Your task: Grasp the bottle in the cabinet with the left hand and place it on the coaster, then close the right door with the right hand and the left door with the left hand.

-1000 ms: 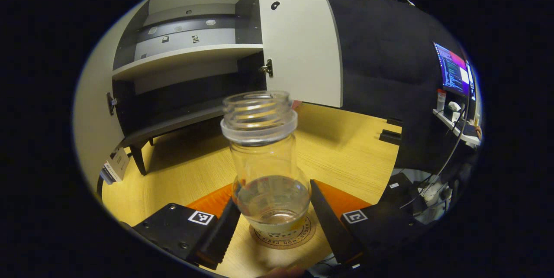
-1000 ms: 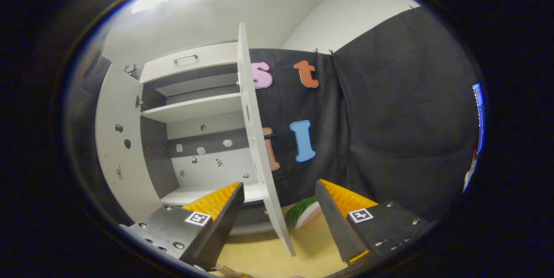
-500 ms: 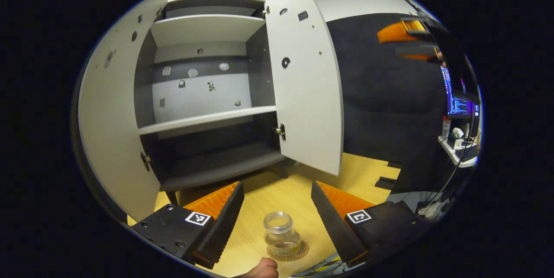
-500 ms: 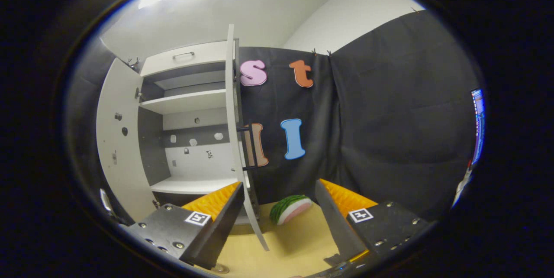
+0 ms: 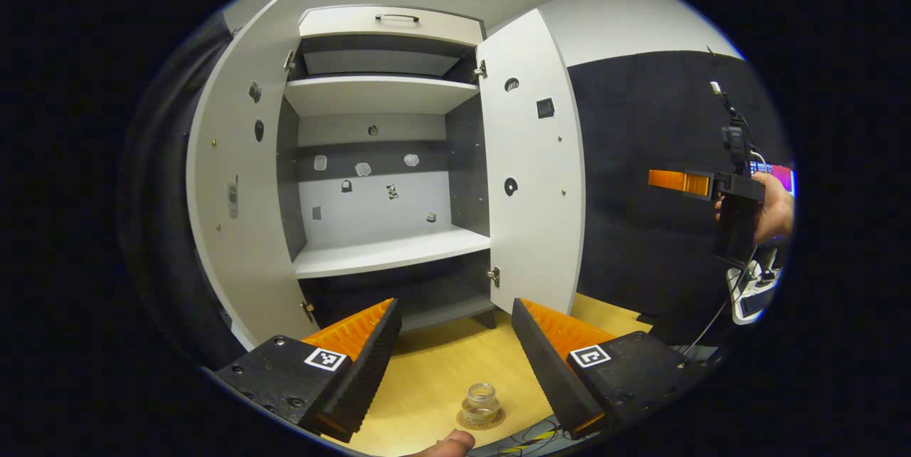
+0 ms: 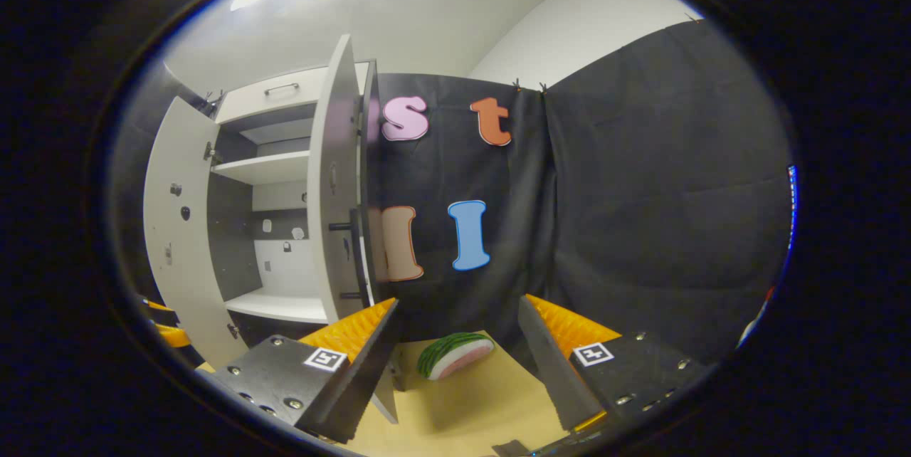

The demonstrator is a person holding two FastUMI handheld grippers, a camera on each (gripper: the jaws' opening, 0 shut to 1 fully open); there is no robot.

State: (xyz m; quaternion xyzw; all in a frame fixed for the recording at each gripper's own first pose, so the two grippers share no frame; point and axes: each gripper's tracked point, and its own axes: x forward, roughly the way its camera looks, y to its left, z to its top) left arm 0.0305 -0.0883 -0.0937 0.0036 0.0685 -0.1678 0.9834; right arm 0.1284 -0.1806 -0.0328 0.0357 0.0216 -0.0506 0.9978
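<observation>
The bottle (image 5: pixel 480 401) is standing upright on the coaster (image 5: pixel 482 418) near the front edge of the desk (image 5: pixel 434 371), clear glass with its mouth uncapped and a little liquid showing at the bottom. It is sitting low between the fingers of the left gripper (image 5: pixel 455 343), well below them and touching neither. The left gripper is spread wide apart and is holding nothing. A fingertip (image 5: pixel 445 445) of the person is showing at the very bottom edge of the left gripper view, just beside the coaster.

Behind the bottle, the cabinet (image 5: pixel 388 158) is standing at the back of the desk with both doors swung open. The left door (image 5: pixel 238 193) is angling outward, and the right door (image 5: pixel 530 179) is standing open toward the black cloth wall. The shelves (image 5: pixel 388 252) inside are showing small pale marks on the back panel.

In the right gripper view, the right gripper (image 6: pixel 455 350) is also gaping wide with nothing between its fingers. It is facing the right door (image 6: pixel 334 186) nearly edge-on, with the door's dark handle (image 6: pixel 354 254) visible on its outer face. A watermelon slice (image 6: pixel 455 355) is lying on the desk (image 6: pixel 470 407) beyond the fingers, close to the cloth wall. In the left gripper view, the right gripper (image 5: pixel 680 182) is showing far off to the right side, held in a hand (image 5: pixel 772 211).
</observation>
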